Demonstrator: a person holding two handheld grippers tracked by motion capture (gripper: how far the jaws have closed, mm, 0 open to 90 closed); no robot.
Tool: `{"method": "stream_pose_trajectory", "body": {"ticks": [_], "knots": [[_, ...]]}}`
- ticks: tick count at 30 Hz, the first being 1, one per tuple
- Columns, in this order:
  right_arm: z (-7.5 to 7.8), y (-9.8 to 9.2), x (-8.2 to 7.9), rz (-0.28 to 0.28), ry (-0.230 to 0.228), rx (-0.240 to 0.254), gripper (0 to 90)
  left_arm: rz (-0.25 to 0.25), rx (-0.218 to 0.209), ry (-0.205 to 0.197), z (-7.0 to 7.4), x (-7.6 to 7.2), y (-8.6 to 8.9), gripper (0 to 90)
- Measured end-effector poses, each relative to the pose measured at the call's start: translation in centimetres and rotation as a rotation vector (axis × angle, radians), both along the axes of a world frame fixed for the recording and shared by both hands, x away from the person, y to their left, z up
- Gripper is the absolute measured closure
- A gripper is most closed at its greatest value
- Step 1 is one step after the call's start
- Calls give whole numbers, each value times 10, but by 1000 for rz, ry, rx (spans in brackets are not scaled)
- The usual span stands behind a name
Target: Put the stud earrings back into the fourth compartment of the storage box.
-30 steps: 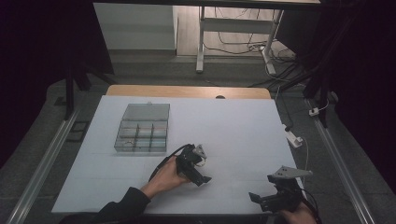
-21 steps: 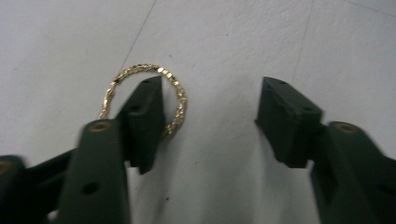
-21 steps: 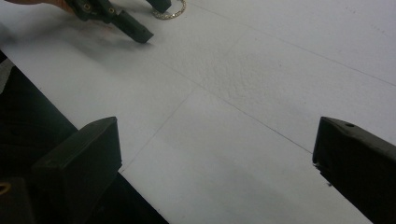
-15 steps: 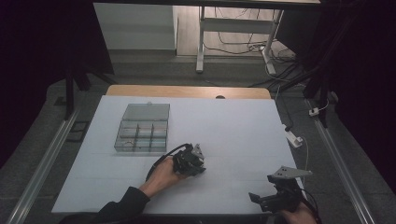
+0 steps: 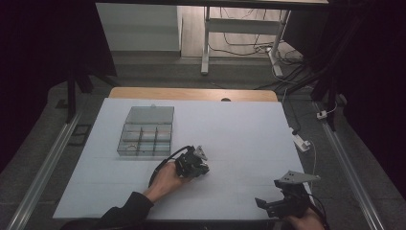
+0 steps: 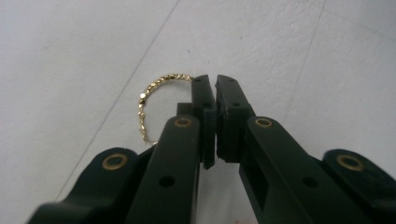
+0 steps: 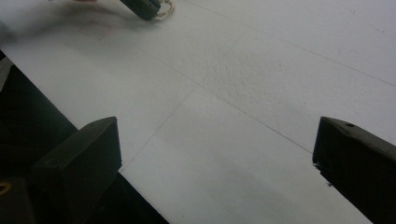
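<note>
The white table carries a clear compartment box at its far left, lid raised, with a small ring-like item in its near-left cell. The left gripper sits near the table's middle, just right of and nearer than the box. The right gripper rests at the near right edge, well apart from both.

Change: compared with the picture of a second ago, the left gripper has drawn slightly in toward the box side, and its jaws have just been closing from a wide spread to fully together. The right gripper has not shifted.

Meaning, as a judgement: the pick-up step on the gold chain bracelet is in hand; a lift toward the box is the likely next move.

Jaws, left gripper: pressed together, a hairline gap between the pads, tips on the table surface. One end of the chain's arc runs in at the tips, so they appear to pinch it; the rest curls free to the left.

Jaws, right gripper: spread wide, nothing between them.
</note>
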State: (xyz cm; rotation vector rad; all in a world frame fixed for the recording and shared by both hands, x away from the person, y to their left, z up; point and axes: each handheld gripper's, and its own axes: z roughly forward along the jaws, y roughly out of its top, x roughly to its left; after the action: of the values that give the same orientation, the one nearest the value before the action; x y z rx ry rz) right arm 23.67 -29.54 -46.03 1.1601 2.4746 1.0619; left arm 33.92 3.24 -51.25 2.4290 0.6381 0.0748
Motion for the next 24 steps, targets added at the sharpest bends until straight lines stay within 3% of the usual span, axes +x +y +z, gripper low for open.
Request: {"method": "stream_pose_trajectory", "body": {"ticks": [14, 24], "knots": [[0, 0, 0, 0, -4, -1, 12, 48, -40, 18, 25, 4, 18, 869], [0, 0, 0, -1, -4, -1, 13, 132, -73, 12, 44, 11, 47, 869]]}}
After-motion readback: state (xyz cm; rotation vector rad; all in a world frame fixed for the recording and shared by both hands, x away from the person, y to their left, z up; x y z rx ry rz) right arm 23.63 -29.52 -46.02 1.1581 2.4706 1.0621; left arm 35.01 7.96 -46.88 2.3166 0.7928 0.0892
